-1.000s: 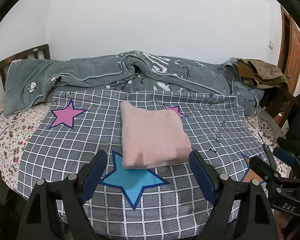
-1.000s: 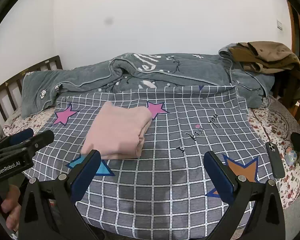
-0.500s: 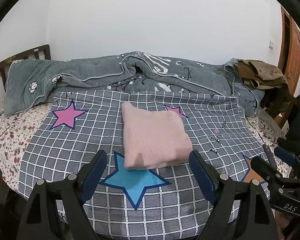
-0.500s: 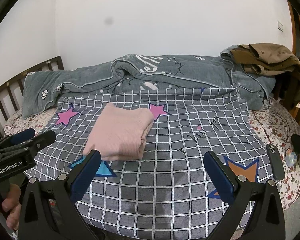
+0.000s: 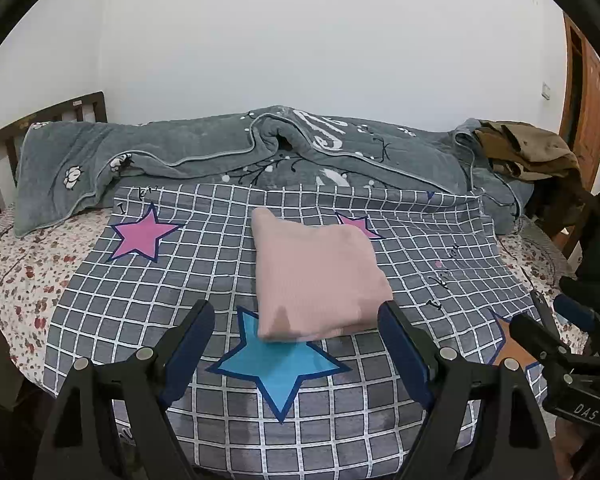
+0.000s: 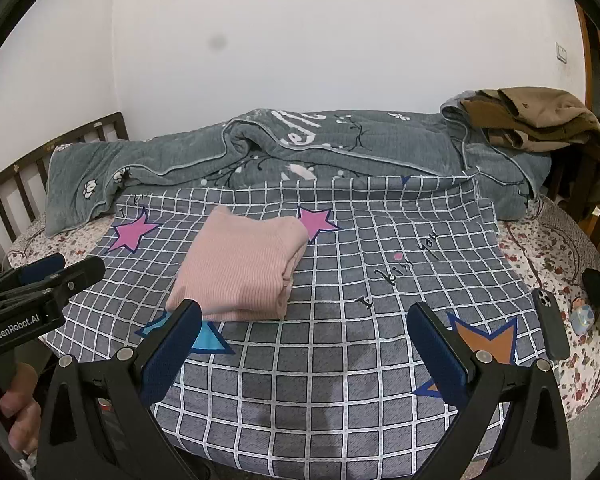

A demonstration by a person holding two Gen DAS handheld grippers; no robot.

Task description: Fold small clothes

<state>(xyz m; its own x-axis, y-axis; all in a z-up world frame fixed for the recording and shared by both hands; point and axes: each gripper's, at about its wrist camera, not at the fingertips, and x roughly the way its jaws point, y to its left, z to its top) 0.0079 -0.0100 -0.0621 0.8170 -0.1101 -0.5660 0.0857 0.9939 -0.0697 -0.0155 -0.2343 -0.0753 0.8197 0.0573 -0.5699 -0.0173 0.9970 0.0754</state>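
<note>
A pink ribbed garment [image 5: 316,276] [image 6: 240,268] lies folded into a thick rectangle on the grey checked sheet [image 5: 180,280] [image 6: 360,340] with coloured stars. My left gripper [image 5: 296,316] hovers just short of the garment's near edge, jaws wide open, nothing between them. In the right wrist view my right gripper [image 6: 304,316] is also open and holds nothing; it hangs over bare sheet to the right of the garment. The left gripper's body [image 6: 32,300] shows at that view's left edge with a hand [image 6: 16,412] on its handle.
A rumpled grey quilt [image 5: 260,152] lies along the far side of the bed against the wall. Brown clothes [image 6: 536,120] are piled at the back right. A dark phone [image 6: 550,324] and a small bottle [image 6: 584,314] rest on the floral sheet at right. Wooden headboard [image 6: 12,184] at left.
</note>
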